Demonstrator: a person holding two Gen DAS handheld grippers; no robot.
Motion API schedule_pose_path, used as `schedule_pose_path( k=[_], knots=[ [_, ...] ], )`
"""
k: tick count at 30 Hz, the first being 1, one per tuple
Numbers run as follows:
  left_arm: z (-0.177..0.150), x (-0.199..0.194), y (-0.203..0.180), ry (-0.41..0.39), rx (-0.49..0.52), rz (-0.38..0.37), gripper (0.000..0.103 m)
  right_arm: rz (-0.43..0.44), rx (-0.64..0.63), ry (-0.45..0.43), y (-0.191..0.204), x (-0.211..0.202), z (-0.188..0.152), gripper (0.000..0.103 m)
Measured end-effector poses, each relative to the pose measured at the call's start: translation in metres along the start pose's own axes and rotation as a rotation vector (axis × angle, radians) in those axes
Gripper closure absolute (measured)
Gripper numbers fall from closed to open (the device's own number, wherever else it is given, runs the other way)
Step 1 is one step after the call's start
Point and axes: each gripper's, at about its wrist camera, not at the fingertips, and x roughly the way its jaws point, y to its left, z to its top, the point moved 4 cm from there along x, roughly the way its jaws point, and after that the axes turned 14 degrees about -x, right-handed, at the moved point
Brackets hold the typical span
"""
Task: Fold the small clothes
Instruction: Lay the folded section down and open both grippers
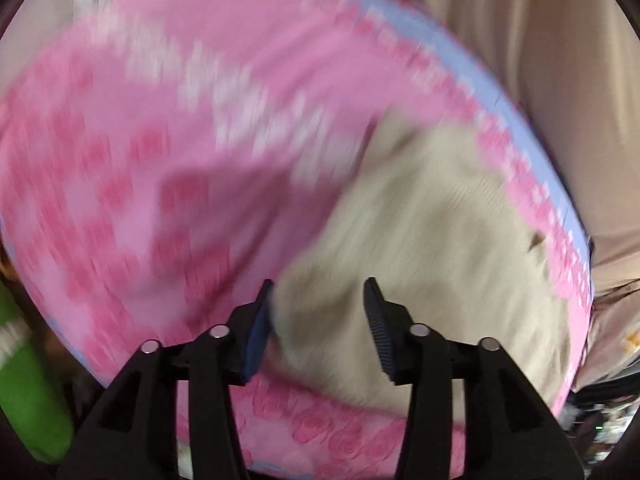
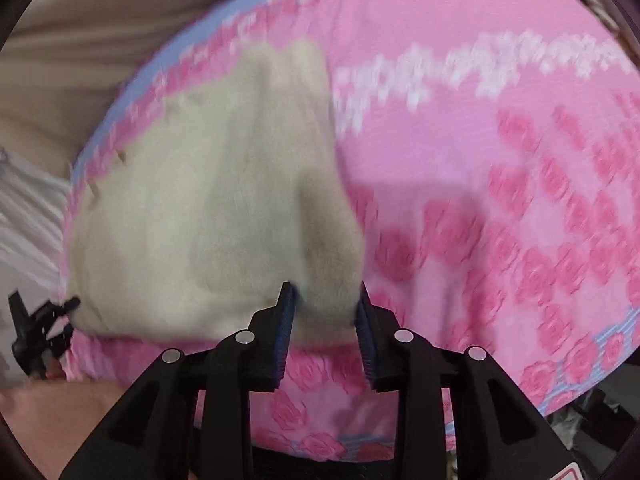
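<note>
A small cream garment [image 1: 432, 232] lies in a soft heap on a pink rose-patterned bedspread [image 1: 160, 120], close to its blue-trimmed edge. My left gripper [image 1: 320, 300] hovers over the garment's near end with its jaws apart; the left pad is at the cloth's edge and nothing is pinched. In the right wrist view the same garment [image 2: 192, 208] spreads up and to the left on the bedspread [image 2: 500, 200]. My right gripper [image 2: 325, 300] stands open over a rounded fold of it, which shows in the gap between the tips. Both views are blurred.
Beige cloth [image 1: 540, 40] hangs beyond the bed's edge, also seen as beige cloth [image 2: 80, 32]. A green object [image 1: 28, 392] sits at the lower left. White fabric [image 2: 24, 208], a black gripper part [image 2: 40, 328] and a person's hand [image 2: 52, 400] are at the left edge.
</note>
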Motion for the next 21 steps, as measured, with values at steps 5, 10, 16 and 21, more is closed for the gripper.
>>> schedule_pose_path(
  k=[5,10,16,21],
  knots=[
    [0.042,-0.005,-0.054,-0.104,0.056,-0.085,0.016,-0.024,-0.100,-0.079,0.014,0.003,0.074,0.043],
    [0.055,0.064,-0.074,-0.059,0.084,0.037,0.029,-0.039,-0.123,-0.033,0.031,0.063,0.108,0.044],
    [0.057,0.051,-0.070,-0.040,0.089,-0.041,0.094,0.058,-0.125,-0.149,0.060,0.036,0.119,0.096],
    [0.070,0.069,-0.067,-0.026,0.110,0.026,0.091,0.014,-0.057,-0.062,0.032,0.071,0.131,0.093]
  ],
)
